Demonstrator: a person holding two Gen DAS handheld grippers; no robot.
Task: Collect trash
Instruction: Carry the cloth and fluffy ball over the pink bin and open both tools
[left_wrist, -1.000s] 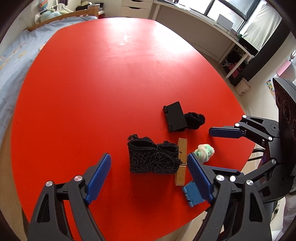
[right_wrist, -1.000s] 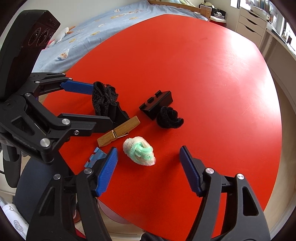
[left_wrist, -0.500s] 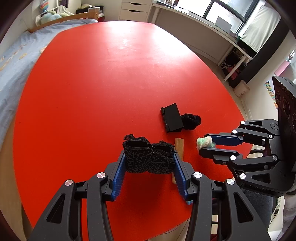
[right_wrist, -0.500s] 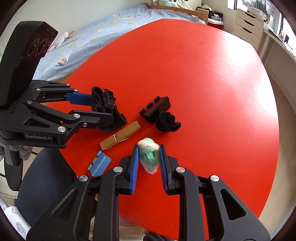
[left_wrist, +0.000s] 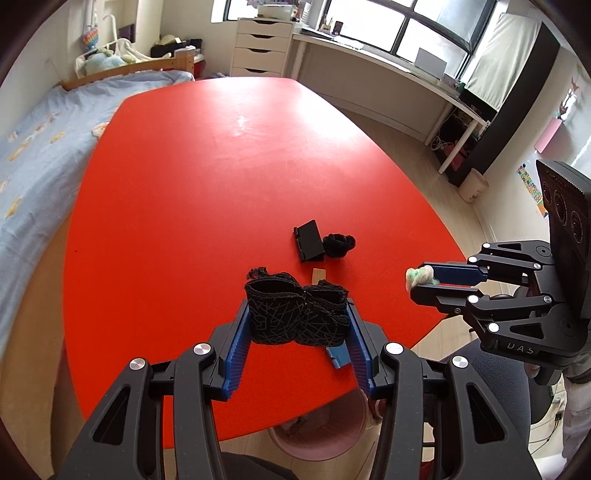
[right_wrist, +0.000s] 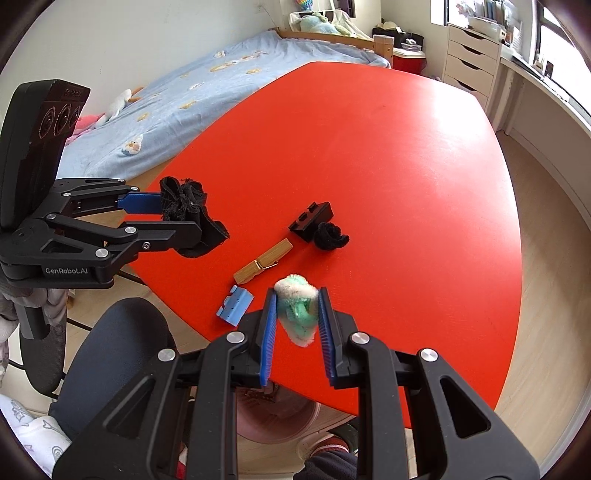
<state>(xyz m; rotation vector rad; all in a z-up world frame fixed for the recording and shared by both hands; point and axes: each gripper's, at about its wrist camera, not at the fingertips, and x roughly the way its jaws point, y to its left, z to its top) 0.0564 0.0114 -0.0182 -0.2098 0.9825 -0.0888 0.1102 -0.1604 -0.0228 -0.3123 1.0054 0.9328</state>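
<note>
Both loads gripped, clear of red worktop (left_wrist: 184, 184): left gripper (left_wrist: 299, 325) clamps black fabric bundle (left_wrist: 295, 317), lower centre; right gripper (right_wrist: 297, 317) pinches green-white fluff (right_wrist: 297, 306). Next: carry to pink bin (left_wrist: 314, 439) under near edge, release.

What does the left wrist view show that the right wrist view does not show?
Only the left wrist view: the left gripper from behind, fingers pressed on both sides of the black patterned cloth.

Only the right wrist view: the whole wooden clothespin and blue plastic piece; the right gripper from behind, shut on the green-white fluffy ball.

Both: the red table, black box, black scrunchie, pink bin below.
</note>
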